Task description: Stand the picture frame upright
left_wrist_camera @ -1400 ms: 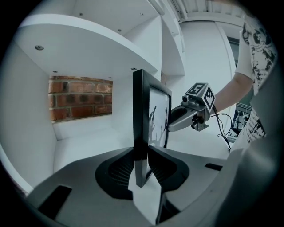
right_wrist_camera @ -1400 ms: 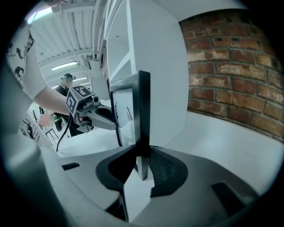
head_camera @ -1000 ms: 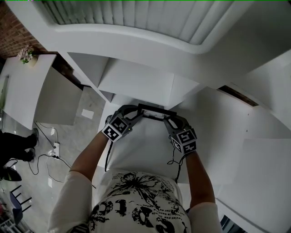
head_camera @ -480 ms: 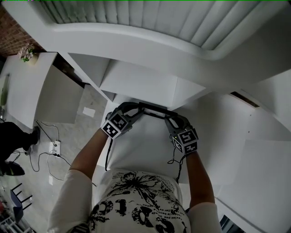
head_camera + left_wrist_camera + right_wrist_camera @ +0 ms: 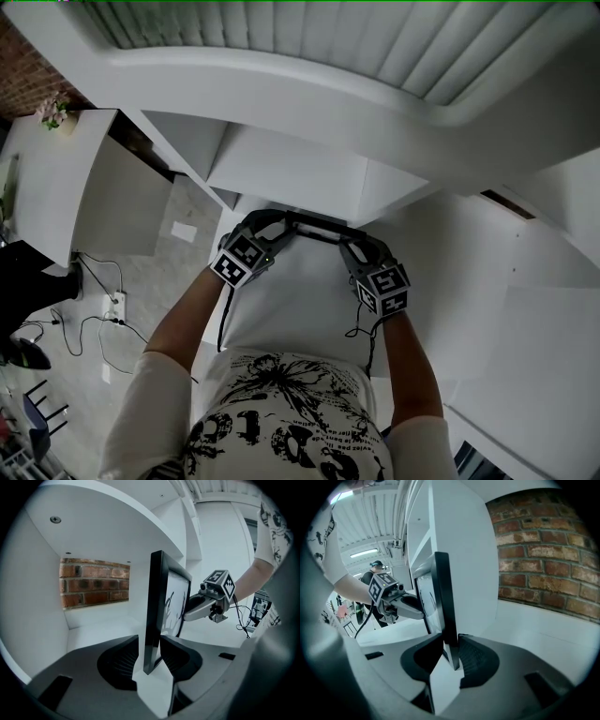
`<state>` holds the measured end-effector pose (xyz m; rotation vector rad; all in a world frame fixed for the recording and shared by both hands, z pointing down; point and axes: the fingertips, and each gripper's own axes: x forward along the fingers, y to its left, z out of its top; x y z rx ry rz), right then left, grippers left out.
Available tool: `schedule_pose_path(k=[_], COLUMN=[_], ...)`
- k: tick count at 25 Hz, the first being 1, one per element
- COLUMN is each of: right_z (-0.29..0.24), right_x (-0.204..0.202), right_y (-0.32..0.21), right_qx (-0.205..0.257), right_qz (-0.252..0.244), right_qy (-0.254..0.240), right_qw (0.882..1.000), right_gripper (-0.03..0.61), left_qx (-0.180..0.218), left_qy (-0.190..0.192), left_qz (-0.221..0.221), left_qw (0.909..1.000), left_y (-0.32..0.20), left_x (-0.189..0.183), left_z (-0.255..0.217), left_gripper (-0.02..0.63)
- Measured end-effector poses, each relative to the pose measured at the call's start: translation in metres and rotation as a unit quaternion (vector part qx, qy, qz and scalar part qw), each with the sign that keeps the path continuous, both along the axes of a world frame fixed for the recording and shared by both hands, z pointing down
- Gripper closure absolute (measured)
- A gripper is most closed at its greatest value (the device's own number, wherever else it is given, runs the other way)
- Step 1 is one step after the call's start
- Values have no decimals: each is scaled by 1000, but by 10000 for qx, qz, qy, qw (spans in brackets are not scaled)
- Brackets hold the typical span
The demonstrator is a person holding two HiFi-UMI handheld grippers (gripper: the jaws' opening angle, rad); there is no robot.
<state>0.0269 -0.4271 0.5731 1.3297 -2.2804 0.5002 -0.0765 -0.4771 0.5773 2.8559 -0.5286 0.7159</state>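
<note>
**A:** Checking grips. Status?

**B:** Picture frame [image 5: 314, 231] is upright in the white shelf bay [image 5: 281, 169], with a brick wall [image 5: 93, 581] behind it. Right gripper [image 5: 451, 651] is clamped on the frame's right edge. Left gripper [image 5: 150, 653] has just been opening. The left edge sits between its jaws, with a slight gap on one side.

**A:** Is the base on the shelf floor?

**B:** Can't tell from either gripper view.

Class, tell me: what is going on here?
A person holds a gripper in each hand, one at each side edge of a black picture frame standing upright on a white shelf. The right gripper is clamped on its edge. The left gripper has just been opening its jaws, with the frame's other edge between them, not pinched.
</note>
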Motion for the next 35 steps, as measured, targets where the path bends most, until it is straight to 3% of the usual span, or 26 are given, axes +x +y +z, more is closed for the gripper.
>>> schedule_pose_path(k=[1, 5, 8, 14, 18, 21, 27, 29, 35], right_z=[1, 6, 5, -4, -22, -36, -63, -76, -109], right_x=[2, 14, 23, 21, 22, 20, 13, 5, -8], right_y=[-2, -7, -2, 13, 33, 48, 78, 87, 109], right_qx=[-5, 44, 149, 258, 578, 733, 1059, 1195, 1598], right_qz=[96, 525, 668, 841, 1065, 1289, 1590, 1514, 1524], right_qy=[26, 383, 444, 246, 343, 279, 179, 101, 32], right_qw=[10000, 9979, 9967, 9958, 9920, 9886, 9814, 9812, 9753], right_gripper=[467, 326, 293, 290, 327, 405, 571, 572, 574], left_qx=[-15, 13, 43, 34, 365, 511, 406, 309, 135], left_qy=[-12, 26, 283, 524, 638, 813, 1110, 1213, 1299], left_qz=[-60, -291, -484, -600, -1113, -1511, -1651, -1655, -1585], left_qw=[10000, 9996, 9984, 9968, 9911, 9838, 9792, 9782, 9787], left_y=[-1, -2, 1, 11, 18, 26, 59, 71, 98], left_x=[0, 3, 8, 5, -12, -29, -40, -43, -48], left_z=[1, 1, -6, -18, -31, -44, -61, -68, -88], left_gripper=[450, 387, 331, 330, 338, 385, 548, 607, 607])
